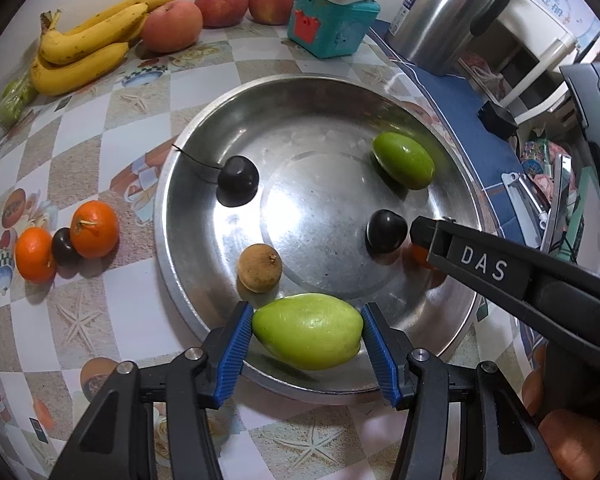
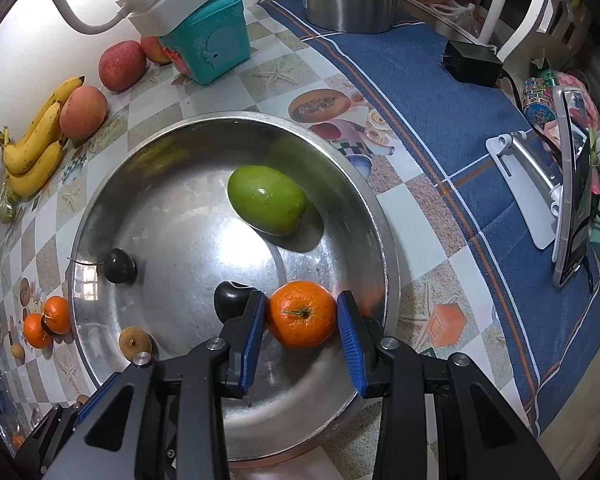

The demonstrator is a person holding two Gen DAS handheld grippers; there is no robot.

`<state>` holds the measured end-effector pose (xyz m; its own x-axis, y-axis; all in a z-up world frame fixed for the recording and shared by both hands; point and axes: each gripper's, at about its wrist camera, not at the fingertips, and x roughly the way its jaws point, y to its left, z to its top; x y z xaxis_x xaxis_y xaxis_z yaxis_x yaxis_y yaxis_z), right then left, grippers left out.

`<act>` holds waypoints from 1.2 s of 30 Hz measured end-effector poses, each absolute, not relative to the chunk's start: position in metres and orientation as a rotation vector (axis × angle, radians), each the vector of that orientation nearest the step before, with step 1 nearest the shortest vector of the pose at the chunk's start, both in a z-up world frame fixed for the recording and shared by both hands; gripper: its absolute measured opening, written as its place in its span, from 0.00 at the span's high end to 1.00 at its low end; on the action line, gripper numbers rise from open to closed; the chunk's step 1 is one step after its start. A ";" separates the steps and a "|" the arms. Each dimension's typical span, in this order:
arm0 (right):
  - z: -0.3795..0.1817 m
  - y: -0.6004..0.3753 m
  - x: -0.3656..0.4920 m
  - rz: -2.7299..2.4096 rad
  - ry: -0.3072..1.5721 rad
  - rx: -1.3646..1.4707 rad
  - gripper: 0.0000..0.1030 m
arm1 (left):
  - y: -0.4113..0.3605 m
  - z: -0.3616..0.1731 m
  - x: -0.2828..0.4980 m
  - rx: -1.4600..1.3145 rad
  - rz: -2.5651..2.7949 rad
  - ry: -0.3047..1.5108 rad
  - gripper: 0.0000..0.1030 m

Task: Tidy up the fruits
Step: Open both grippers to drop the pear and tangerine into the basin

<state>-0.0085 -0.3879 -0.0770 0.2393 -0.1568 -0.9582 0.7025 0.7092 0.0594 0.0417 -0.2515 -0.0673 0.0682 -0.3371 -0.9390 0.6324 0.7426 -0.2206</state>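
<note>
1. The left hand-held gripper is gripping a pale green fruit, its blue pads pressing on both ends, just over the near rim of a metal bowl.
2. The right hand-held gripper is gripping an orange; the pads are touching its two sides, and the fruit is sitting low inside the bowl, near its right wall.
3. Both grippers are pointing steeply down at the bowl. In the left view the right one is reaching in from the right edge as a black arm, with fingers of the person's hand showing beneath it.
4. The held green fruit is looking smooth, glossy and egg-shaped, lying crosswise between the pads. The orange is showing its green stem end towards the camera.
5. Lying loose in the bowl are a darker green fruit towards the far right, a dark cherry with a stem on the left, a second dark cherry just beside the right gripper's tip, and a small brown round fruit near the held green one.
6. On the checked desk left of the bowl, two small oranges are touching a dark cherry between them.
7. Further back, bananas and three reddish apples are lying along the wall, beside a teal box.
</note>
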 end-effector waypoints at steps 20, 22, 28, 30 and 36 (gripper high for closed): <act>-0.045 -0.382 -0.008 -0.635 1.104 0.511 0.62 | -0.224 -0.043 0.058 0.196 -0.697 1.267 0.40; -0.045 -0.381 -0.007 -0.632 1.106 0.507 0.62 | -0.217 -0.040 0.062 0.177 -0.676 1.264 0.40; -0.044 -0.372 -0.001 -0.605 1.116 0.488 0.62 | -0.185 -0.034 0.084 0.093 -0.577 1.263 0.40; -0.043 -0.368 0.001 -0.588 1.114 0.486 0.62 | -0.174 -0.032 0.090 0.065 -0.552 1.261 0.40; -0.040 -0.354 0.009 -0.546 1.119 0.457 0.62 | -0.144 -0.025 0.103 0.009 -0.473 1.242 0.40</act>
<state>0.0088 -0.3545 -0.0397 0.3320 -0.1790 -0.9261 0.6196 0.7817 0.0710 0.1027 -0.1441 -0.0251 0.2390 -0.3407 -0.9093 0.3503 0.9036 -0.2465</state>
